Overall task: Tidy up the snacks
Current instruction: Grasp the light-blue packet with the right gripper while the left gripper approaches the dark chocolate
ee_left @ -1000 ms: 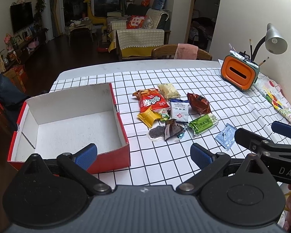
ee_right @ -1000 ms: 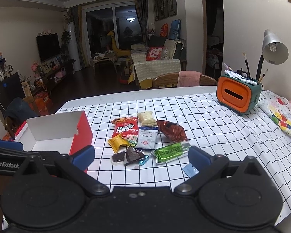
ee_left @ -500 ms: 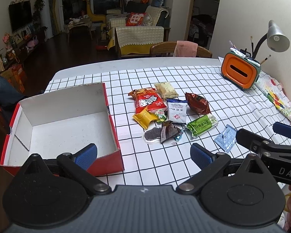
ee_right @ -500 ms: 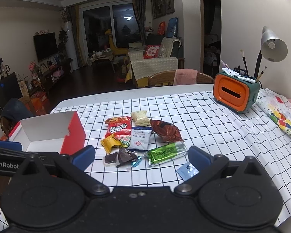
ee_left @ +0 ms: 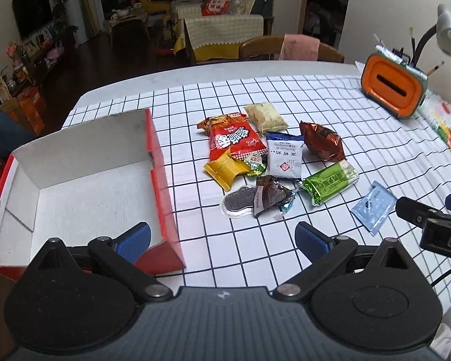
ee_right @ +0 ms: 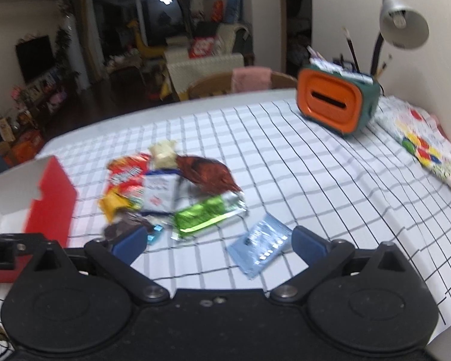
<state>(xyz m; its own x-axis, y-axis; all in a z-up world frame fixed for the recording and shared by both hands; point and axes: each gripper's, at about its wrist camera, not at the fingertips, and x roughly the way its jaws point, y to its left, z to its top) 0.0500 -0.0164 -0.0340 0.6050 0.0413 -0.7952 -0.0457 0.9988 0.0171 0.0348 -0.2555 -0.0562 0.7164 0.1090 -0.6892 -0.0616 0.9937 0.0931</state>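
Note:
Several snack packets lie in a heap mid-table: a red bag, a beige pack, a white sachet, a brown foil bag, a yellow wrapper, a green bar and a dark cookie pack. A light-blue sachet lies apart, just ahead of my open right gripper, which holds nothing. The red box with a white inside stands empty at the left. My left gripper is open over the box's near right corner, holding nothing.
An orange and green organiser with pens and a desk lamp stand at the far right. A colourful printed packet lies along the right edge. A wooden chair is behind the checked tablecloth.
Both grippers have moved forward and lower towards the table. The right one has swung right and closer to the blue sachet, its view blurred by motion. Nothing has been gripped.

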